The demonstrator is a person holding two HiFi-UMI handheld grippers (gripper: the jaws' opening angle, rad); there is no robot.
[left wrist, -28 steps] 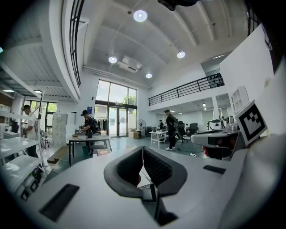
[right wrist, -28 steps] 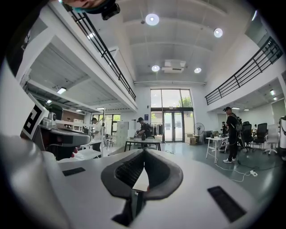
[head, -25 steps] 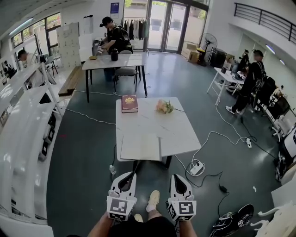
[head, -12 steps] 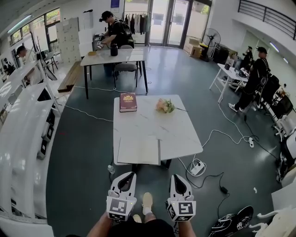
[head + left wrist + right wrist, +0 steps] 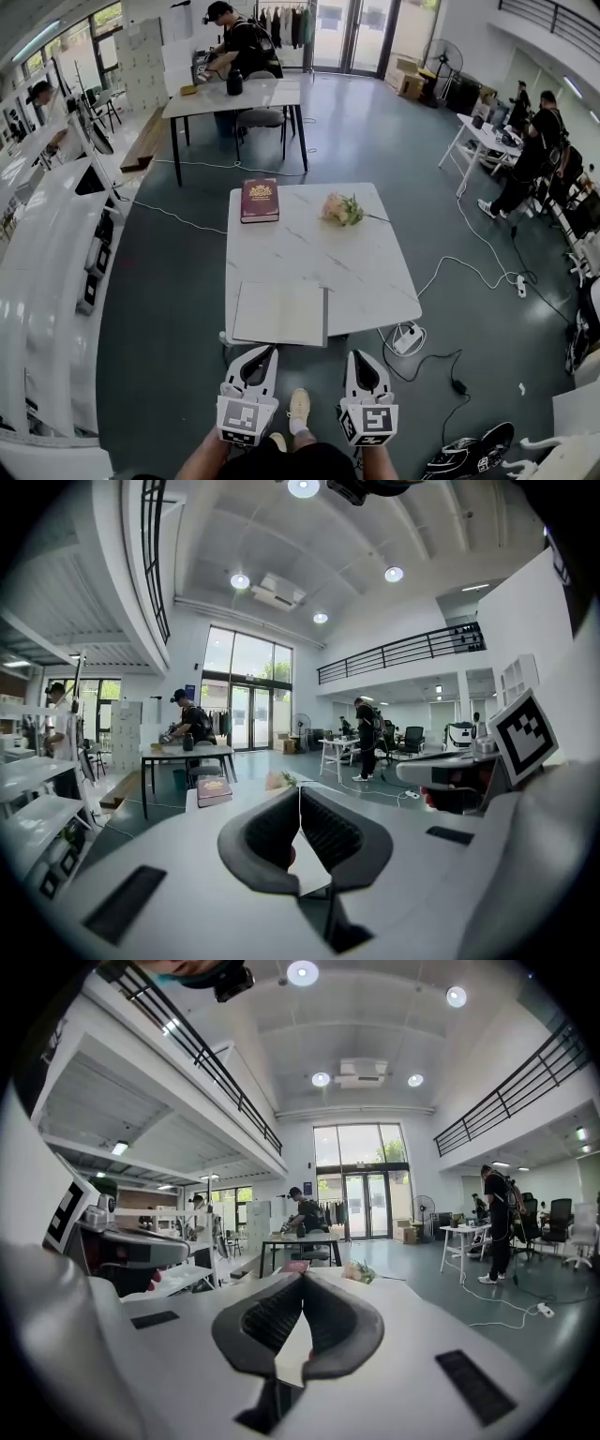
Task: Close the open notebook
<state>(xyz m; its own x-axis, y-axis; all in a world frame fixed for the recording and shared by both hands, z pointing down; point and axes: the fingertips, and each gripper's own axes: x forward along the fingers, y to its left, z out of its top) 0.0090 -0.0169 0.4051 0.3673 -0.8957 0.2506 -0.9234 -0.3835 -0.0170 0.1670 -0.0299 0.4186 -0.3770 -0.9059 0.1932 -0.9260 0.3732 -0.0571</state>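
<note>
The open notebook (image 5: 279,314) lies flat with pale pages up at the near left edge of the white marble table (image 5: 361,272). Both grippers hang side by side just short of that edge, over the floor. My left gripper (image 5: 261,352) is below the notebook's near edge, jaws shut and empty. My right gripper (image 5: 357,356) is to the right of the notebook, also shut and empty. In the left gripper view the jaw tips (image 5: 299,789) meet; in the right gripper view the tips (image 5: 302,1277) meet too. The jaws hide the notebook in both gripper views.
A dark red book (image 5: 260,201) lies at the table's far left and a small flower bunch (image 5: 342,209) at the far middle. Cables and a power strip (image 5: 405,339) lie on the floor at right. White shelving (image 5: 47,281) lines the left. People stand at tables farther back.
The table and notebook have come nearer and lower in the head view as both grippers moved forward toward the near edge. Both stay shut and empty.
</note>
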